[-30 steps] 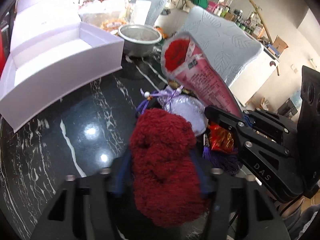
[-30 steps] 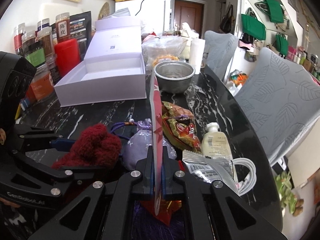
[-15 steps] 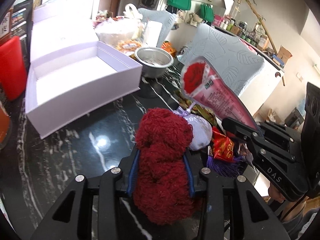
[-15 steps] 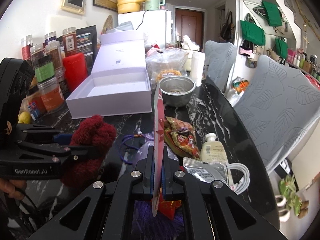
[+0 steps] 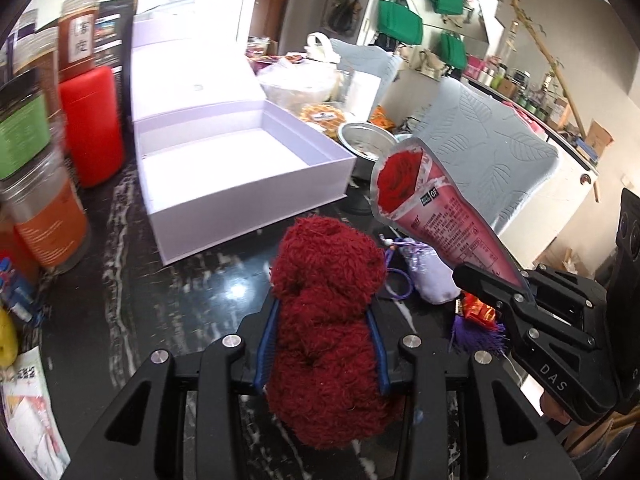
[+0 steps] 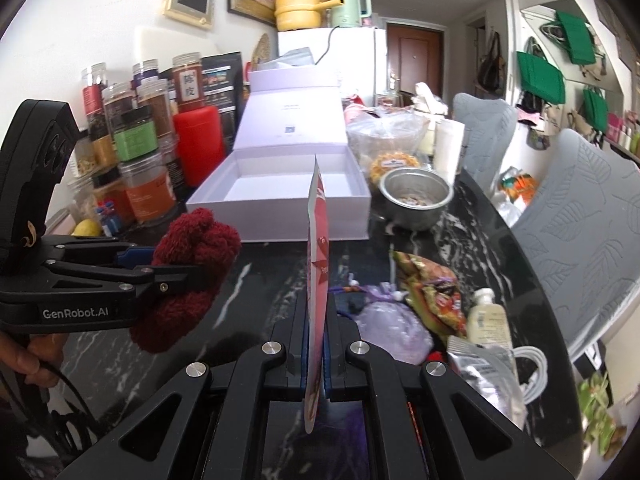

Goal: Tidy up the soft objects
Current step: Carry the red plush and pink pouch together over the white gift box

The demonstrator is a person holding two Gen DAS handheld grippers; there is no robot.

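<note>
Partly, red sock hides left tool pads.

Two wrist fisheyes, close, angled down, both facing white box

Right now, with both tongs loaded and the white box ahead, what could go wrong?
1. The left tongs squeeze only the middle of the red plush; its free ends could snag the box wall.
2. The right tongs pinch the pink pouch by its lower end, so the tall flat pack may swing or slip.
3. The two loads hang close together and could collide above the box.
</note>
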